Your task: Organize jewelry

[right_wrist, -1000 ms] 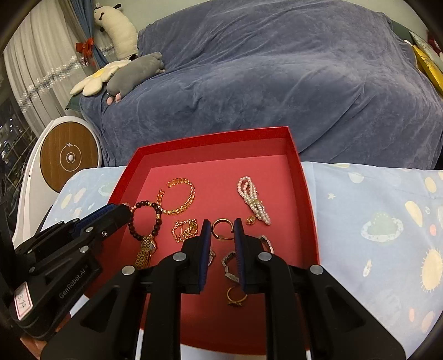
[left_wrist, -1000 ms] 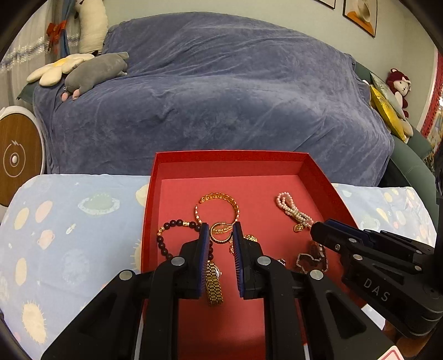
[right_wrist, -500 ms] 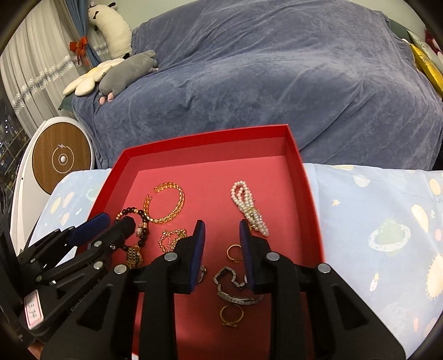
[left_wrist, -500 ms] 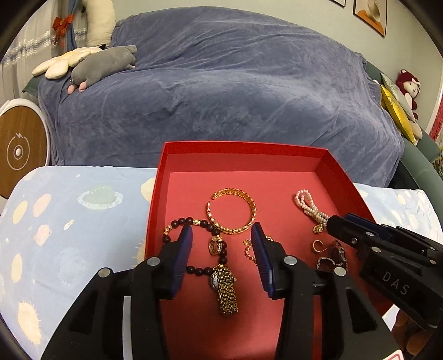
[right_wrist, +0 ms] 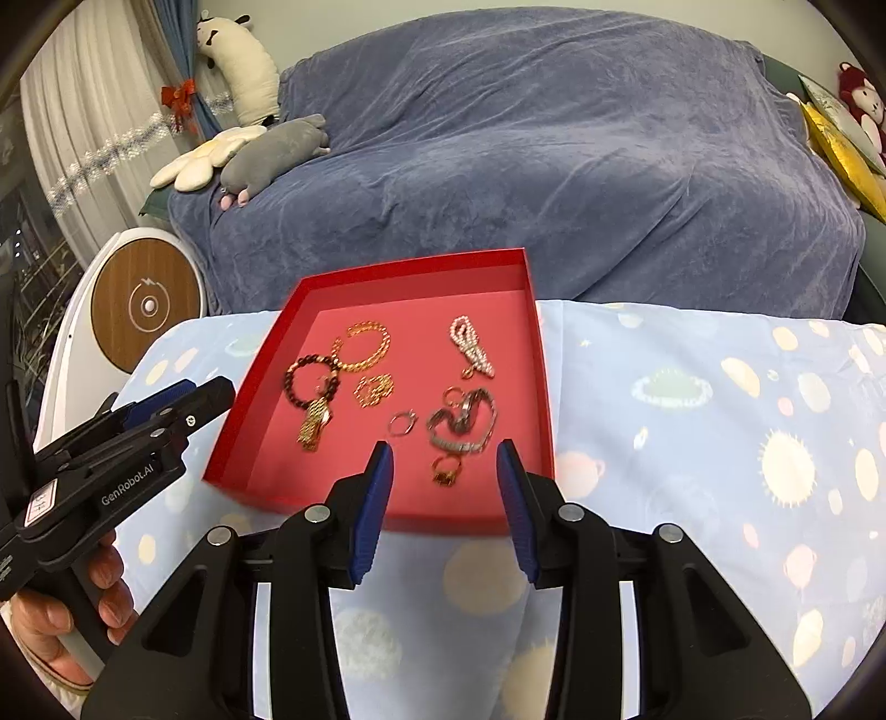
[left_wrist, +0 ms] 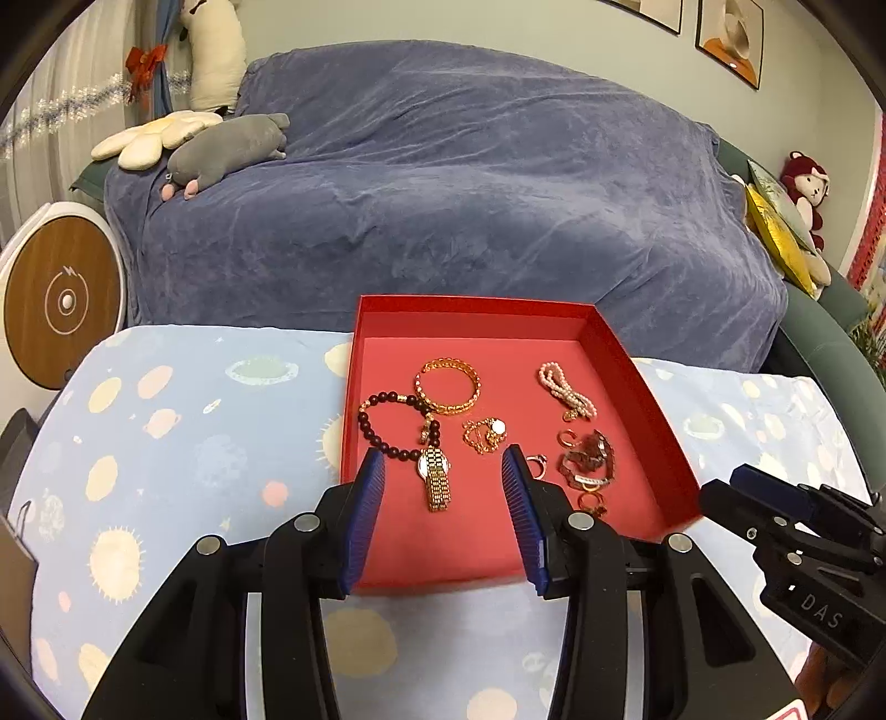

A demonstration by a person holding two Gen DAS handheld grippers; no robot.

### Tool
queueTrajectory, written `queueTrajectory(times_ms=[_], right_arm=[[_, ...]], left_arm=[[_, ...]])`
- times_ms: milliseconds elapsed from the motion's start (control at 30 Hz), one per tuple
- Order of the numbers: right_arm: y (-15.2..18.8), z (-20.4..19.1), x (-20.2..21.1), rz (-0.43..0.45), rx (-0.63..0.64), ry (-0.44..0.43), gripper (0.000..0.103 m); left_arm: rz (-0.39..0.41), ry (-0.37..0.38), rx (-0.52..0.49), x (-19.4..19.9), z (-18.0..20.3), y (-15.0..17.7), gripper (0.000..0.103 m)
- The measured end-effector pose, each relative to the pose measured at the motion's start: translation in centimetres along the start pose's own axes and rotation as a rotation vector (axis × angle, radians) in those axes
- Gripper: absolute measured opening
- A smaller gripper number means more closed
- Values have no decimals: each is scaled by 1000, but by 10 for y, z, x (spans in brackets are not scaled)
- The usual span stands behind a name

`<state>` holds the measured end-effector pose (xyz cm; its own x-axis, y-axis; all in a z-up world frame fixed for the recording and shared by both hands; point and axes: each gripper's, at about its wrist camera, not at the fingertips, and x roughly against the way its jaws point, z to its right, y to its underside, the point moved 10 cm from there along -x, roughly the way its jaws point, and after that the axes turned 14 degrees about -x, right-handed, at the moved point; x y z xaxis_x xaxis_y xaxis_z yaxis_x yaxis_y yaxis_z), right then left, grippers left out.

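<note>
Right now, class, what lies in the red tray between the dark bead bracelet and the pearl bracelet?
The gold bangle lies between the bead bracelet and pearl bracelet in the tray, clearest in the left wrist view.

Left tongs: black frame, blue pads, angled downward, jaws parted, nothing between them. Right tongs: same build, angled downward, jaws opening, nothing gripped. Left hand: bare fingers wrapped around the left tongs' handle, seen low in the right wrist view.

A sofa under a blue-grey velvet throw fills the room behind the planet-print desk cloth, with framed pictures on the pale wall.
</note>
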<state>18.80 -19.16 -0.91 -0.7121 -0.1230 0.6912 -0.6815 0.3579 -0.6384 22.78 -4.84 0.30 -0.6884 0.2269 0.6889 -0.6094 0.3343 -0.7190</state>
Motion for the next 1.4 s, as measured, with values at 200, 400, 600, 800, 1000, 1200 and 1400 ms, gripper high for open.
queueTrajectory(times_ms=[200, 400, 600, 800, 1000, 1200, 1400], right_arm=[[32, -4, 19, -2, 22, 12, 49], [37, -12, 15, 2, 33, 8, 59], [41, -5, 4, -18, 39, 41, 69], [50, 1, -4, -48, 27, 66, 75], [52, -2, -1, -30, 44, 81, 78], [53, -3, 0, -19, 47, 87, 81], [53, -3, 0, -22, 45, 88, 81]], left_arm=[[-13, -63, -37, 26, 13, 23, 53], [-35, -81, -49, 20, 18, 31, 63], [-65, -93, -56, 11, 14, 42, 69], [-104, -100, -54, 2, 12, 54, 74], [-112, -122, -60, 2, 10, 62, 75], [-117, -133, -60, 3, 7, 65, 75], [-121, -146, -60, 3, 6, 66, 76]])
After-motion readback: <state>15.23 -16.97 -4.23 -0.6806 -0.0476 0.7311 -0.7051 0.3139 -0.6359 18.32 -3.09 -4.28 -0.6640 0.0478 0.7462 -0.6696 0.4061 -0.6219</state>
